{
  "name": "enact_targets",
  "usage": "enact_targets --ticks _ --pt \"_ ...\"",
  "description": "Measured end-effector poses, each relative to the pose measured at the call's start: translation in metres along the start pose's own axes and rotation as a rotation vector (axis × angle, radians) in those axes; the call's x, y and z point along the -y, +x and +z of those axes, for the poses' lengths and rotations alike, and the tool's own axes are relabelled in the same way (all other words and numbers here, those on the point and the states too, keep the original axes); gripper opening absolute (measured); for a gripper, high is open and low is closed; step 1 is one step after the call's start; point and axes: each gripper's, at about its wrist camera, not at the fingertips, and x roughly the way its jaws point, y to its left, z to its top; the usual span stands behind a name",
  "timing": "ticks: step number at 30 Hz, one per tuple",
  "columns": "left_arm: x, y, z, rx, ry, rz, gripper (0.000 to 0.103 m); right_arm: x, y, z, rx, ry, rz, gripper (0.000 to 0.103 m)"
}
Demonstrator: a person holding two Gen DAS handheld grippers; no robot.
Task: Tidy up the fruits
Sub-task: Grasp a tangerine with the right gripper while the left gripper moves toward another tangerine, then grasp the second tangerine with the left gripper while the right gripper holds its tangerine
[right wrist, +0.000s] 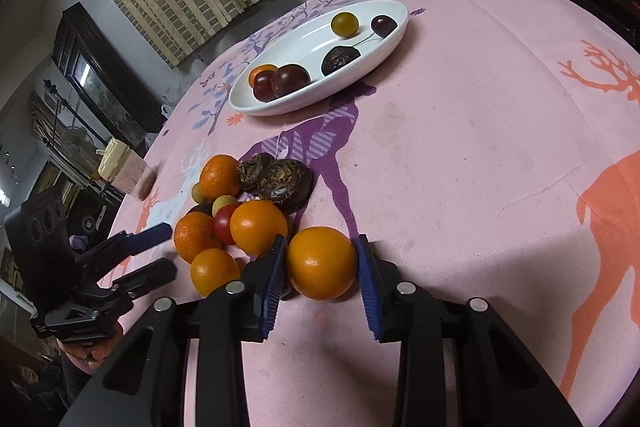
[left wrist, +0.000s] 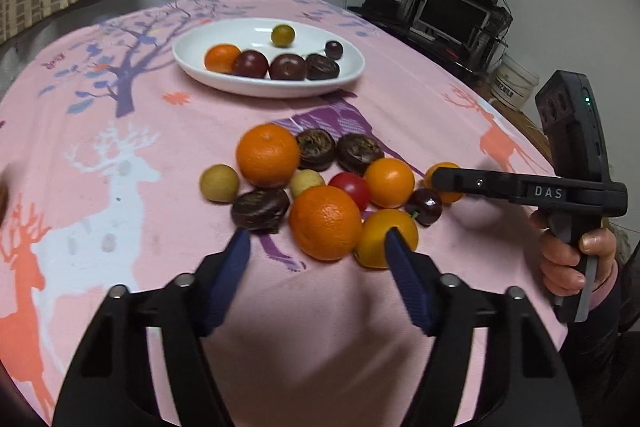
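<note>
Your right gripper [right wrist: 322, 267] has its blue fingers [right wrist: 273, 283] closed on a yellow-orange fruit [right wrist: 322, 263], pads pressed to both its sides; fruit sits on the pink cloth of the bench [right wrist: 460, 167], at the near end of the loose pile, w/ a dark cherry [left wrist: 425, 205] just beside it; in the left wrist view that same fruit is mostly hidden behind the right gripper's black arm

Your left gripper [left wrist: 318, 241] stands part open, fingers [left wrist: 236, 255] gripping nothing; a big orange [left wrist: 325, 223] lies in the gap at their tips, but the pads don't press it; one tip is by a dark brown chestnut-like piece [left wrist: 260, 209], the other overlaps a second yellow-orange fruit [left wrist: 386, 237]

Rest of the pile, toward the bench's middle: another big orange [left wrist: 267, 155], a red cherry tomato [left wrist: 351, 189], two pale small round fruits, two more dark brown pieces, one more yellow-orange fruit [left wrist: 389, 183]; all touching or close-packed

White oval dish [left wrist: 352, 75] is farther back toward the far edge, well apart from the pile; it holds a small orange, two dark red fruits, a dark brown piece, an olive-yellow round fruit & a dark cherry w/ stem
</note>
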Motion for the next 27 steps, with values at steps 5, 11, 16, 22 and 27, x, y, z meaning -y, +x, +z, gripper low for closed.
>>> enact_targets --ticks 5,11,16,22,27 --pt "-0.011 0.01 0.007 -0.009 -0.101 -0.032 0.053 0.0 0.0 0.0 0.0 0.004 0.001 0.035" --pt "-0.008 0.013 0.011 -0.011 -0.142 -0.041 0.04 0.0 0.0 0.0 -0.001 0.004 0.0 0.035" --pt "0.008 0.017 0.012 -0.011 -0.128 0.061 0.04 0.0 0.0 0.0 -0.001 0.004 0.001 0.035" --pt "0.01 0.032 0.021 -0.047 -0.121 0.118 0.039 -0.001 0.001 -0.001 -0.005 -0.002 0.004 0.036" --pt "0.004 0.026 0.014 -0.046 -0.15 0.101 0.035 -0.001 0.0 -0.001 -0.005 -0.004 0.007 0.036"
